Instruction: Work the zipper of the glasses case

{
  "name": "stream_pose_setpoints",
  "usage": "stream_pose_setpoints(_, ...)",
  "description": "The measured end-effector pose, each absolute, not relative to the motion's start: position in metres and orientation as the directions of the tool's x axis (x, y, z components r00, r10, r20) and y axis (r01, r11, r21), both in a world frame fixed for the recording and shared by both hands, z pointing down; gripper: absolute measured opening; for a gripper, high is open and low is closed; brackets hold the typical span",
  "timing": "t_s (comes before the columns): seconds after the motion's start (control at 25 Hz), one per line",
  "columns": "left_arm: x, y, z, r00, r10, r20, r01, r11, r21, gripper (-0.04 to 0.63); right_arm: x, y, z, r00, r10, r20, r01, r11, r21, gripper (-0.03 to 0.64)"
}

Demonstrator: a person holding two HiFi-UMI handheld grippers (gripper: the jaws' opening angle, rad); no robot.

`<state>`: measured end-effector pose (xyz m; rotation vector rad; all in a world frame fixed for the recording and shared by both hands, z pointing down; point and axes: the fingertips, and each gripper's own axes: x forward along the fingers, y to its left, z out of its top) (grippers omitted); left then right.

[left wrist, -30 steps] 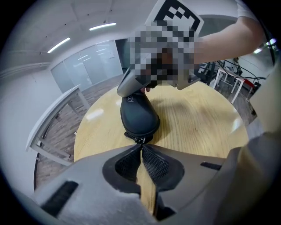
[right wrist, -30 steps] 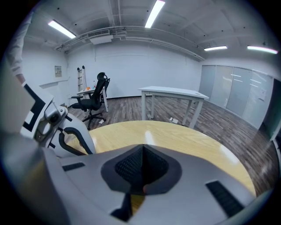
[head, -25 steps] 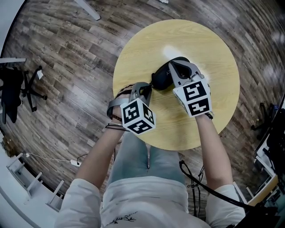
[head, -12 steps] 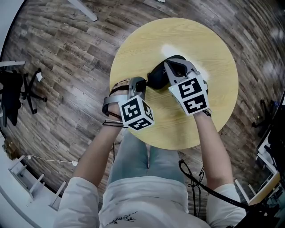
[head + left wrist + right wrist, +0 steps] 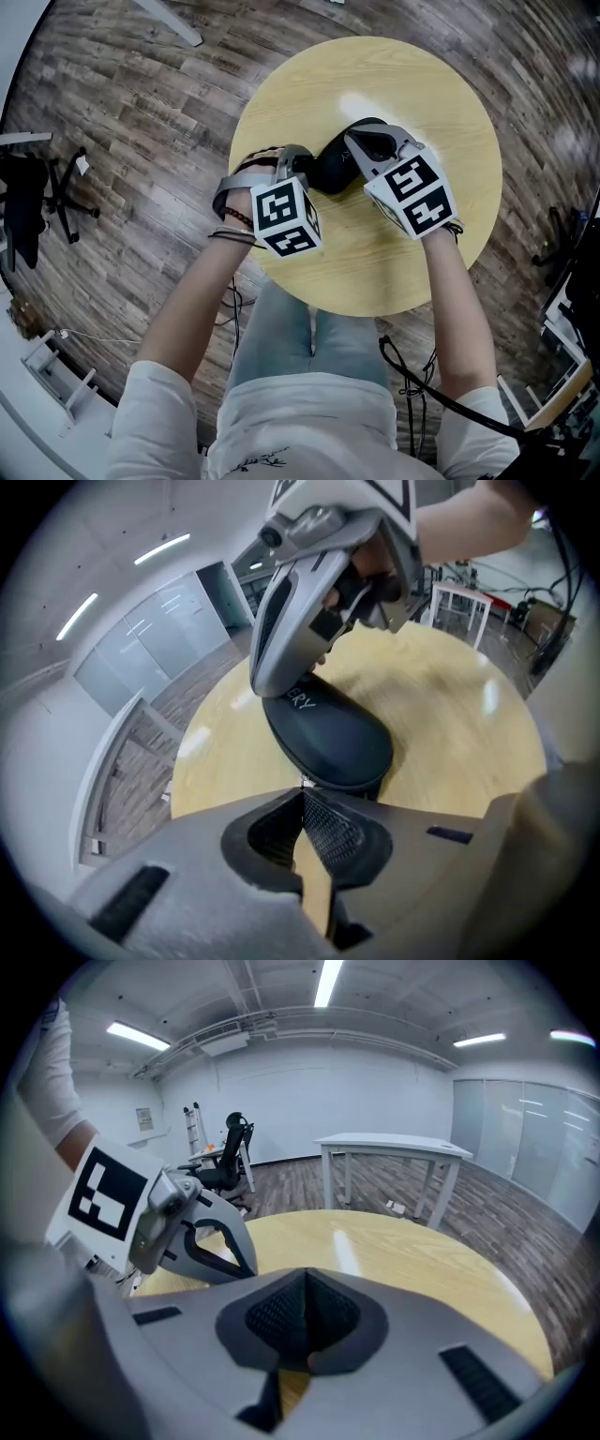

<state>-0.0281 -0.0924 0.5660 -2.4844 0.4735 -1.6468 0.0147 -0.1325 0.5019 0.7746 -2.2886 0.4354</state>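
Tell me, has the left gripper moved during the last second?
Yes. Against the round table, the left gripper has shifted up the picture, away from the person, and rolled a little.

The round table (image 5: 412,84) in front of me has a pale wooden top with a bright patch of glare near the middle. It stands on a floor (image 5: 141,141) of dark wood planks. On the top lies the black glasses case (image 5: 333,169), a rounded oval shell, resting flat a little to my left of the table's middle.

Round wooden table (image 5: 450,112), plank floor (image 5: 141,122), black office chair (image 5: 230,1152), white desk (image 5: 394,1146)
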Motion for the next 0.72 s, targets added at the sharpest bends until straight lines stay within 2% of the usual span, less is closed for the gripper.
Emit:
stream_pose_setpoints(0.16,-0.007,-0.041,0.556,0.411,-0.264,0.873,-0.188,-0.961,-0.202,0.008,0.018,-0.114,0.499,-0.626,-0.390,0.676,-0.599,0.795,-0.095,-0.006)
stream_pose_setpoints(0.24,0.008,-0.021,0.557,0.431,-0.251,0.867,-0.250,-0.956,-0.152,0.008,0.028,-0.103,0.493,-0.614,-0.440,0.655,-0.642,0.761,-0.091,-0.006)
stream_pose_setpoints(0.4,0.031,0.003,0.563,0.464,-0.251,0.849,-0.350,-0.933,-0.085,0.008,0.055,-0.079,0.493,-0.498,-0.556,0.665,-0.752,0.659,-0.013,-0.006)
stream_pose_setpoints(0.72,0.021,-0.038,0.567,0.428,-0.311,0.849,-0.312,-0.932,-0.184,0.009,0.053,-0.070,0.504,-0.462,-0.511,0.725,-0.751,0.660,-0.013,-0.006)
